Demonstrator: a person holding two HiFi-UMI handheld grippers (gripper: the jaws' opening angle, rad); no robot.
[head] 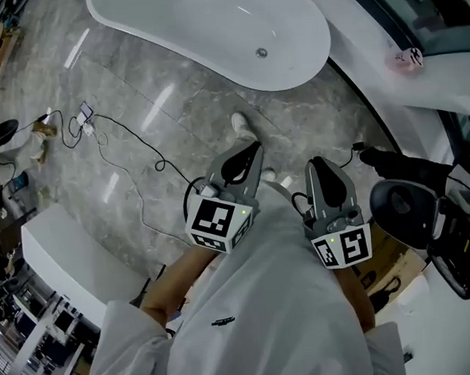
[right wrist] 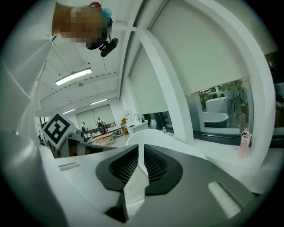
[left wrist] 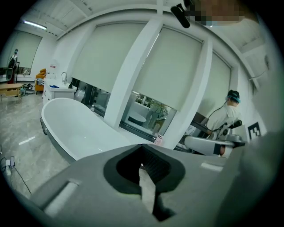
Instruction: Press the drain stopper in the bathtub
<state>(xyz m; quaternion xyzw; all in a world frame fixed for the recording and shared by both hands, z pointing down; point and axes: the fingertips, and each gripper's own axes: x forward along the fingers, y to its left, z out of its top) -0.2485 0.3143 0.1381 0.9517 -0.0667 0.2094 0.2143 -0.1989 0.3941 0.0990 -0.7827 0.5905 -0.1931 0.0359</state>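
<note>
Head view: left gripper [head: 251, 149] and right gripper [head: 317, 164] held close over the person's white top, well apart from the bathtub [head: 173, 22]
Both sets of jaws closed to a thin slit, nothing between them. Drain stopper [head: 262, 53] sits in the tub bottom near its narrow end, untouched. Black cable [head: 160, 164] trails across the grey marble floor [head: 193, 122]

Left tool [head: 251, 149] and right tool [head: 318, 164], held side by side close to the torso, tips pointing forward. The 2 jaws of each tool stand together, gripping nothing. Left forearm [head: 173, 283] is bent, angled inward.
</note>
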